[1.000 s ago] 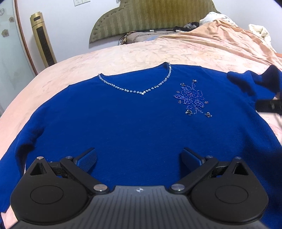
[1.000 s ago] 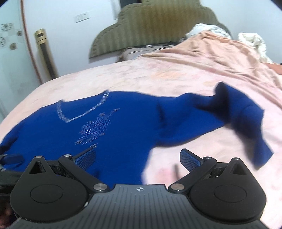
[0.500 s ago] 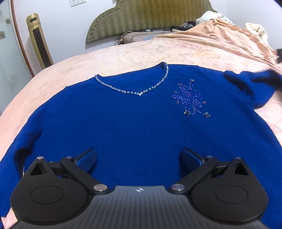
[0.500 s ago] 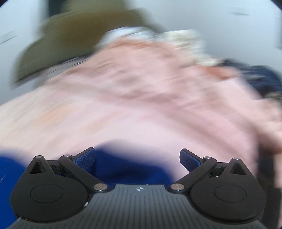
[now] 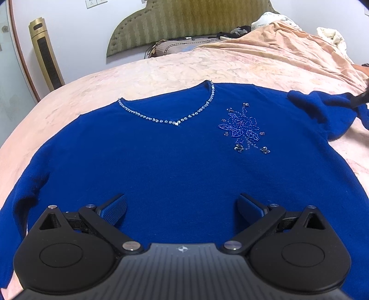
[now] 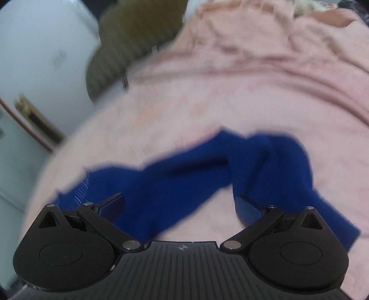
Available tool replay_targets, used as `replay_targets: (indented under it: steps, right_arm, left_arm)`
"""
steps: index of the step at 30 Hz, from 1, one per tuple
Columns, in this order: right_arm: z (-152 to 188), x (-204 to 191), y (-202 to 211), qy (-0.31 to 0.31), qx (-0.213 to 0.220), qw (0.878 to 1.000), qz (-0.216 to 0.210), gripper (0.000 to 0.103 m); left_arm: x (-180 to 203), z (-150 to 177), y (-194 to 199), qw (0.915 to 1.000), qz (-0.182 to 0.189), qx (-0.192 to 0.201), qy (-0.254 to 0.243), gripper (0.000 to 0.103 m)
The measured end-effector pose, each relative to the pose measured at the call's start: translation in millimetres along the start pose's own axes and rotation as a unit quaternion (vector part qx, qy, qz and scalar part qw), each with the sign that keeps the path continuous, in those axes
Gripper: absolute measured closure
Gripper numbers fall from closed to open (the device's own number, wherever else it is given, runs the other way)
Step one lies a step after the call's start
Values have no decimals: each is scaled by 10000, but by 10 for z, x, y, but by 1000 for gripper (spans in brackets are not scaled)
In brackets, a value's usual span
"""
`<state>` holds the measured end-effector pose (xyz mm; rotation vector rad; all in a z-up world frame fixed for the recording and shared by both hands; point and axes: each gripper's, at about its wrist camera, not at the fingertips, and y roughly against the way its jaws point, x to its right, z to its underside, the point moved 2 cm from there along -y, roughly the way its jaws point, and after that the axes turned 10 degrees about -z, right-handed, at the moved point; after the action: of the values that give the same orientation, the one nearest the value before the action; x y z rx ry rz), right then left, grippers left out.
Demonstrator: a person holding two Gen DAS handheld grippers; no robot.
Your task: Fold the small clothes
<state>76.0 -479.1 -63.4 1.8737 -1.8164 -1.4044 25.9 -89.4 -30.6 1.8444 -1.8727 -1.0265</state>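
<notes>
Closest to us in the left wrist view, our left gripper (image 5: 182, 208) hangs over the lower front of the blue sweater (image 5: 161, 166) with its jaws spread wide and nothing between them. Our right gripper (image 6: 181, 207) is likewise released, its blue-padded fingers (image 6: 248, 210) wide apart above the crumpled sleeve (image 6: 265, 161) of the same garment; that view is blurred, so we cannot tell whether a finger touches the cloth. The sweater lies face up and spread flat on the bed (image 5: 161, 69), hem toward us and neck away. Further up its chest we see a beaded flower (image 5: 243, 129) on the right side, then a V-neckline trimmed with clear stones (image 5: 175, 121). The sleeve at the left edge runs down along the body toward us, while the sleeve on the right is bunched and folded back on itself at the shoulder. Beyond the neckline the pink bedspread stretches away, with a rumpled peach blanket (image 5: 288, 46) heaped at the right. Farthest off stand a pillow (image 5: 170, 47), the olive padded headboard (image 5: 184, 20), and a gold tower fan (image 5: 46, 55) against the white wall.
</notes>
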Motion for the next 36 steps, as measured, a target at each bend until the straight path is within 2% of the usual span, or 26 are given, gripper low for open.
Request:
replay_targets:
  steps: [1, 2, 3, 4, 5, 6, 7, 8, 10, 11, 12, 13, 15, 17, 18, 19, 21, 23, 25, 26, 27, 29, 31, 33, 35, 36]
  right_arm:
    - [-79, 31, -33, 92, 103, 9994, 305, 3]
    - [-207, 50, -9, 253, 431, 9958, 764, 3]
    - [-393, 79, 55, 545, 899, 9837, 1458, 2]
    - [-547, 78, 112, 910, 1434, 9565, 2373, 2]
    - [-680, 86, 172, 1162, 1914, 9198, 3222, 0]
    - [-770, 109, 246, 1212, 2184, 8923, 3761, 0]
    - [-841, 115, 350, 1034, 2294, 8852, 3912, 0]
    - [-852, 97, 477, 830, 2417, 9008, 3512, 0]
    - [-726, 77, 685, 612, 2520, 9414, 2158, 0]
    - [-619, 76, 710, 493, 2383, 9575, 1551, 0]
    - [-531, 81, 692, 398, 2165, 9674, 1255, 0]
    - [-411, 82, 646, 393, 1856, 9747, 1178, 0]
    - [-100, 29, 568, 845, 1394, 9746, 1537, 3]
    - [232, -58, 481, 1754, 878, 9581, 2085, 7]
    - [380, -106, 499, 2132, 690, 9491, 2214, 10]
    - [521, -158, 484, 2459, 562, 9412, 2249, 12]
    - [714, -207, 578, 2740, 375, 9363, 2164, 23]
    - [748, -153, 517, 2564, 154, 9433, 2104, 37]
    - [693, -82, 520, 2306, 246, 9527, 1962, 39]
    - [654, -40, 523, 2172, 273, 9566, 1922, 51]
    - [597, 11, 552, 2010, 341, 9596, 1937, 68]
    - [546, 77, 645, 1585, 527, 9683, 1858, 87]
    - [447, 183, 778, 962, 746, 9832, 1362, 87]
    - [312, 209, 910, 386, 955, 9929, 589, 87]
    - [142, 222, 1007, -295, 1139, 9919, -471, 87]
    - [28, 224, 1016, -484, 1215, 9885, -757, 87]
  left_arm:
    - [-4, 0, 14, 10000, -4, 21, -24, 0]
    - [-12, -1, 22, 10000, -14, 32, -26, 0]
    - [-18, -3, 24, 10000, -30, 31, -14, 0]
    - [-19, -9, 21, 10000, -32, 19, 0, 0]
    - [-19, -9, 21, 10000, -16, 3, 15, 0]
    - [-21, -8, 25, 10000, 3, -2, 18, 0]
    - [-25, -2, 34, 10000, 14, 17, 7, 0]
    - [-27, -2, 35, 10000, 6, 36, 1, 0]
    - [-27, -5, 23, 10000, -24, 44, 11, 0]
    - [-24, -9, 11, 10000, -12, 31, 13, 0]
    - [-19, -10, 4, 10000, 15, 18, 13, 0]
    - [-13, -10, -2, 10000, 43, 6, 6, 0]
    - [3, -8, -4, 10000, 62, 16, -47, 0]
    - [12, -12, 1, 9999, 48, 48, -96, 0]
    - [15, -12, 3, 9999, 46, 56, -99, 0]
    - [20, -17, -5, 9999, 53, 50, -82, 0]
    - [32, -20, -19, 10000, 91, 12, -37, 0]
    - [48, -21, -17, 9999, 143, -24, -30, 0]
    - [56, -14, 16, 9998, 155, 24, -103, 0]
    - [53, -10, 36, 9998, 118, 67, -153, 0]
    - [50, -9, 48, 9998, 79, 93, -172, 0]
    - [21, -12, 52, 9998, -4, 117, -171, 0]
    - [-12, -19, 34, 9999, -20, 75, -125, 0]
    - [-41, -25, 9, 10000, -9, 12, -67, 0]
    - [-51, -28, -5, 10000, -3, -17, -37, 0]
    - [-50, -29, -8, 10000, -5, -24, -35, 0]
